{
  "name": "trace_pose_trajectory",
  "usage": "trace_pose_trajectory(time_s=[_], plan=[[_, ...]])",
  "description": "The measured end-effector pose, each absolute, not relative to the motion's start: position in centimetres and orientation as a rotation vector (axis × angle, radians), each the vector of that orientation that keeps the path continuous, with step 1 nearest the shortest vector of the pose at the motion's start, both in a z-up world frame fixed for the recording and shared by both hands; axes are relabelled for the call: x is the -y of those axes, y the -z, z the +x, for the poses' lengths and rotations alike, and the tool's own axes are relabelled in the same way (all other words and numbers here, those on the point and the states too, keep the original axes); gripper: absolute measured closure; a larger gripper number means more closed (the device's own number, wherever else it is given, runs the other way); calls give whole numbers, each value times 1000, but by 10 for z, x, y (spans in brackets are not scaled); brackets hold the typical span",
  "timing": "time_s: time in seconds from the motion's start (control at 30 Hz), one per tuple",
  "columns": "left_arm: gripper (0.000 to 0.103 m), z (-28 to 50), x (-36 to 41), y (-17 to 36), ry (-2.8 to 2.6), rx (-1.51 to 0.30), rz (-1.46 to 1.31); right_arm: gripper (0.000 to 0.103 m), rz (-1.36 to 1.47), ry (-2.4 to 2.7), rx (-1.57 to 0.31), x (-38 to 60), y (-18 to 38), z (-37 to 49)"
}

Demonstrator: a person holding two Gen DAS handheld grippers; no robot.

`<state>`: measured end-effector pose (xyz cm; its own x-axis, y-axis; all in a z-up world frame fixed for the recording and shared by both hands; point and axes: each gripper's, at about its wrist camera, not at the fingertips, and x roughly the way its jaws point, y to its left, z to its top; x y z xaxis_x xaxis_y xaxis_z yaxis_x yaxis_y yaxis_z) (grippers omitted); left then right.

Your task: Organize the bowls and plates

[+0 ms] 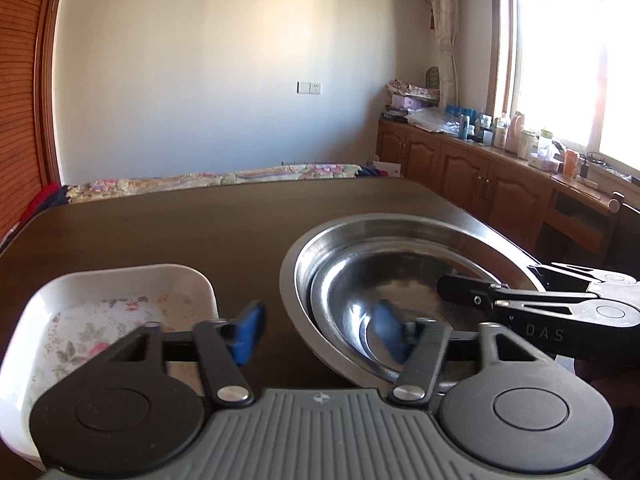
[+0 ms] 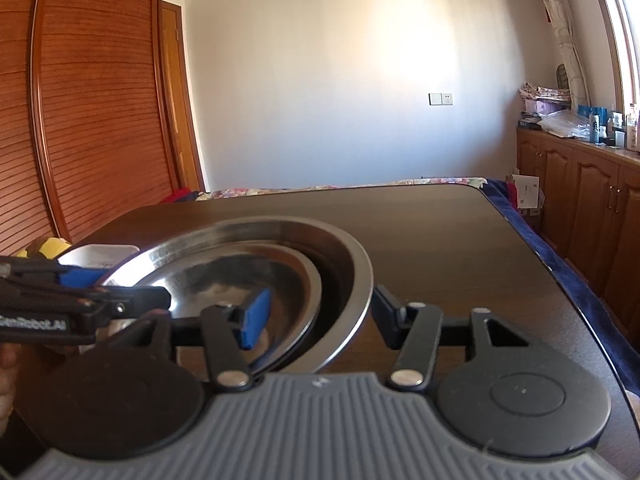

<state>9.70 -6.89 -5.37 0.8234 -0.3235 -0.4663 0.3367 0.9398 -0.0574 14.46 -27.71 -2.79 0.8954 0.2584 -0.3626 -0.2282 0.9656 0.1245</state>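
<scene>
A large steel basin [image 1: 400, 236] sits on the dark table [image 1: 180, 224], with a smaller steel bowl [image 1: 360, 292] nested inside it. My left gripper [image 1: 320, 334] is open and straddles the basin's near-left rim, with one blue pad [image 1: 388, 330] inside. Left of it lies a white square dish [image 1: 120, 308] with a floral bottom. In the right wrist view my right gripper [image 2: 319, 317] is open across the basin's [image 2: 352, 264] right rim, with one pad [image 2: 254, 318] inside over the nested bowl [image 2: 280, 280]. Each gripper shows in the other's view.
Beyond the table's far edge [image 2: 400, 196] is a bed with a floral cover [image 1: 224, 178]. Wooden cabinets [image 1: 460, 168] topped with bottles and clutter run along the right under the window. A slatted wardrobe [image 2: 92, 120] stands at the left. The white dish [image 2: 100, 252] shows behind the basin.
</scene>
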Motion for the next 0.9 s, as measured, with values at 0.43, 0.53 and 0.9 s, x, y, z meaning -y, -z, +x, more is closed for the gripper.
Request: trace_pose_trajectory(time_s=[0.43,0.53,0.9], plan=[[73,96,71,57,357,-494,4,66,131,-257,-380,278,29,138],[73,94,71,56,361,-486,6,66,139,-258,-379,279,27,138],[73,92,62,26,371,-433,-1,66,139,-304,-335,279,4,143]])
